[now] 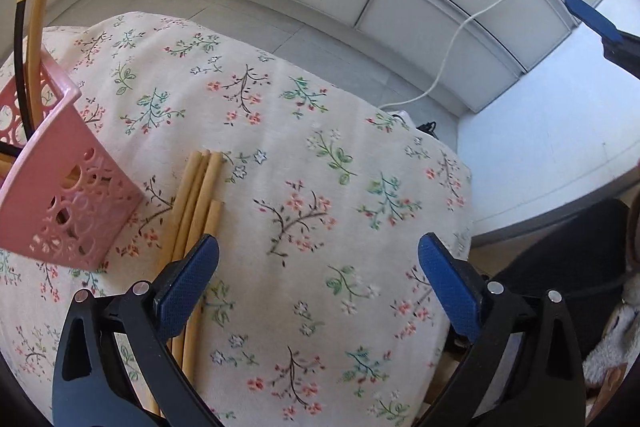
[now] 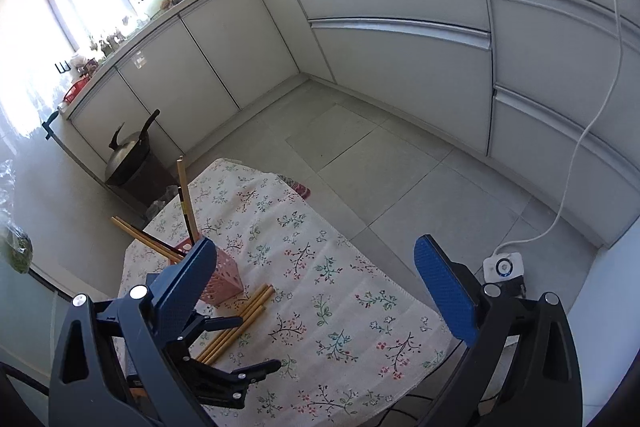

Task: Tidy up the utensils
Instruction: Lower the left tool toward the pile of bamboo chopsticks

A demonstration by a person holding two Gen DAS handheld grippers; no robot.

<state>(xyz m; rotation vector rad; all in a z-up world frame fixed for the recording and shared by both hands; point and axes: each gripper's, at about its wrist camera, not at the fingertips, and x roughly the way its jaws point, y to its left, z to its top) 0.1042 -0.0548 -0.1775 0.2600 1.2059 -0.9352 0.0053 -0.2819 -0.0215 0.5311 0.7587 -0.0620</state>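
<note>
Several bamboo chopsticks (image 1: 196, 211) lie bundled on the floral tablecloth (image 1: 320, 187), just right of a pink perforated holder (image 1: 60, 187). The holder has a bamboo chopstick (image 1: 44, 7) and a dark chopstick (image 1: 20, 27) standing in it. My left gripper (image 1: 318, 259) is open and empty just above the cloth, its left finger over the loose chopsticks. My right gripper (image 2: 316, 267) is open and empty, held high above the table. From there I see the holder (image 2: 224, 279), the loose chopsticks (image 2: 240, 323) and the left gripper (image 2: 224, 347) below.
The small table stands on a grey tiled floor (image 2: 360, 147) beside white cabinets (image 2: 400, 27). A white cable (image 2: 592, 131) runs to a power strip (image 2: 502, 267) on the floor. A dark pot (image 2: 128, 159) stands beyond the table's far corner.
</note>
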